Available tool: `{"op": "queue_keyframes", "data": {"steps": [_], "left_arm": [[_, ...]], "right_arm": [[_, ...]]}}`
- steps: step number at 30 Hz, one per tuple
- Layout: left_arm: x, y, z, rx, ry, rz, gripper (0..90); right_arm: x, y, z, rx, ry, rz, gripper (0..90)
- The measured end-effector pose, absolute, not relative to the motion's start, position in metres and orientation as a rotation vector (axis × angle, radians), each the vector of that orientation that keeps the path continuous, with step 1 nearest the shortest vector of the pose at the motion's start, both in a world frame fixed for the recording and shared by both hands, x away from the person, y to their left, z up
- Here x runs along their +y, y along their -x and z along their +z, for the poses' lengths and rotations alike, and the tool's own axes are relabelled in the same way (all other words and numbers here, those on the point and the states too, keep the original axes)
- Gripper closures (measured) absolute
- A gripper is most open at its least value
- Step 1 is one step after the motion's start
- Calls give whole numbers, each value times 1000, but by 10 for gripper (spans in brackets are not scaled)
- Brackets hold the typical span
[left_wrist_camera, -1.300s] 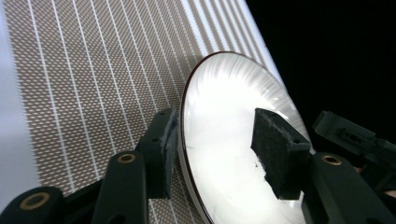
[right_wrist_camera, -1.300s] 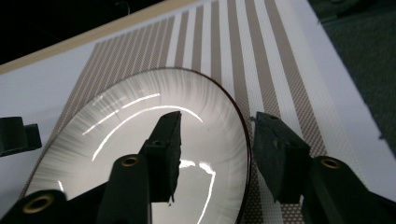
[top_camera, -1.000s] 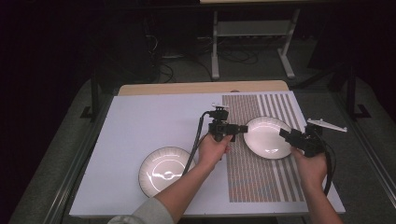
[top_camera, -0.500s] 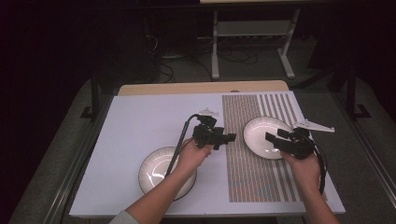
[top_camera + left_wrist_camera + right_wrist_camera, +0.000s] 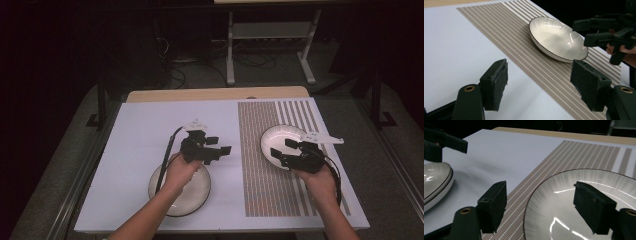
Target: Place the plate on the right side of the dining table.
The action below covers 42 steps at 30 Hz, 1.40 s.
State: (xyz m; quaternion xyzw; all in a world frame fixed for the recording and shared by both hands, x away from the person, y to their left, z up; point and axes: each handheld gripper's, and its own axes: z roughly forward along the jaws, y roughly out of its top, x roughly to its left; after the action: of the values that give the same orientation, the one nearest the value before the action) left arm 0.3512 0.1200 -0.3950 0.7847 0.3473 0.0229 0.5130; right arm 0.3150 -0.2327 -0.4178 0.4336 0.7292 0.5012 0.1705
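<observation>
Black left gripper (image 5: 215, 150) hovers open above the near-left plate (image 5: 192, 192); right gripper (image 5: 286, 149), open, has withdrawn from the striped-mat plate (image 5: 277, 137).

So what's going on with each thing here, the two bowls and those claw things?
Left claw: open, holding nothing, above the bare white table.
Right claw: open, holding nothing, over the right bowl's near rim.
Right bowl: upright, empty, resting on the striped mat.
Left bowl: upright on the white table, partly hidden by the left hand.
</observation>
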Motion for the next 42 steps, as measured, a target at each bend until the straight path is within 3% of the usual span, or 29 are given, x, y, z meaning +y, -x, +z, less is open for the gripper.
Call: {"op": "queue_keyframes", "data": {"steps": [22, 42], "left_arm": [[203, -319, -382, 613, -1892, 196, 288], [275, -298, -387, 595, -1894, 257, 281]], "right_arm": [[-223, -299, -414, 2191, -987, 1503, 213], [-237, -292, -411, 2176, -974, 1525, 177]]}}
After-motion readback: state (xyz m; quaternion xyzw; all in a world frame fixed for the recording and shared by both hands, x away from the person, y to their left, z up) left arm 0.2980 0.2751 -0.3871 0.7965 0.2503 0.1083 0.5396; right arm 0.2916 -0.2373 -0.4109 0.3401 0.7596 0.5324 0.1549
